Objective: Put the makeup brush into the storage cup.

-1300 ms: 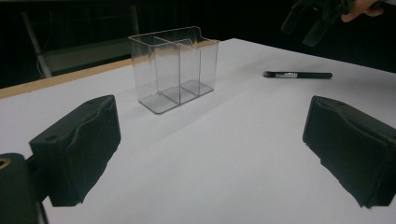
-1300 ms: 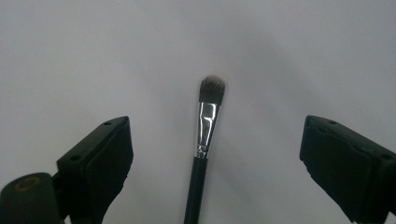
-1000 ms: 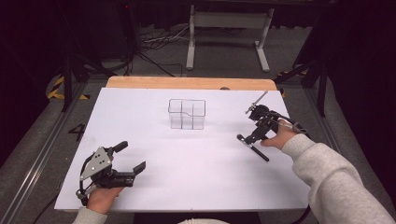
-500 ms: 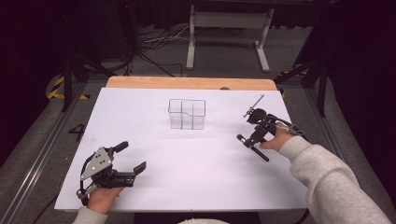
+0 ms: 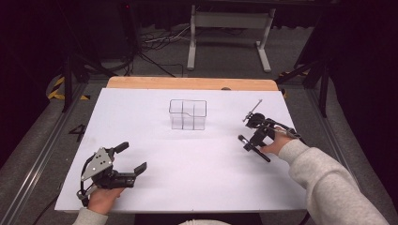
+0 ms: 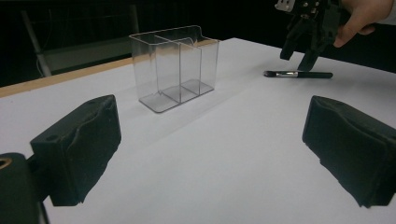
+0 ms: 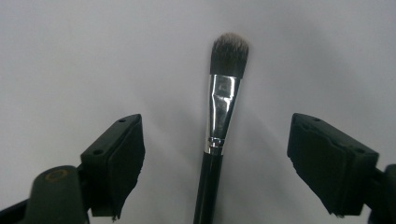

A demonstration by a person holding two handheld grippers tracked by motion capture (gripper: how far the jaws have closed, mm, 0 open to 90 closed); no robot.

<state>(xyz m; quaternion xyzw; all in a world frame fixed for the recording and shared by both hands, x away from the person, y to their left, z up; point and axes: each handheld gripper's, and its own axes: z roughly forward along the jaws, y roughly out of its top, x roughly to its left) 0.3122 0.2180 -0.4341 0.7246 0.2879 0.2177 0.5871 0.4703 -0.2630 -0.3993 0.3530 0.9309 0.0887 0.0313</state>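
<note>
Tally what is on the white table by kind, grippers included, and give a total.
Makeup brush: 1
Clear plastic organiser: 1
Hand-held grippers: 2, the left gripper and the right gripper
Total: 4

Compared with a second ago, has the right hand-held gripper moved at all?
Yes. The right hand-held gripper has come down slightly toward the makeup brush lying on the white table, its jaws closing in around the brush; the clear organizer stays put.

High cam overhead facing fwd, left cam low across table, right cam close, pointing down.
</note>
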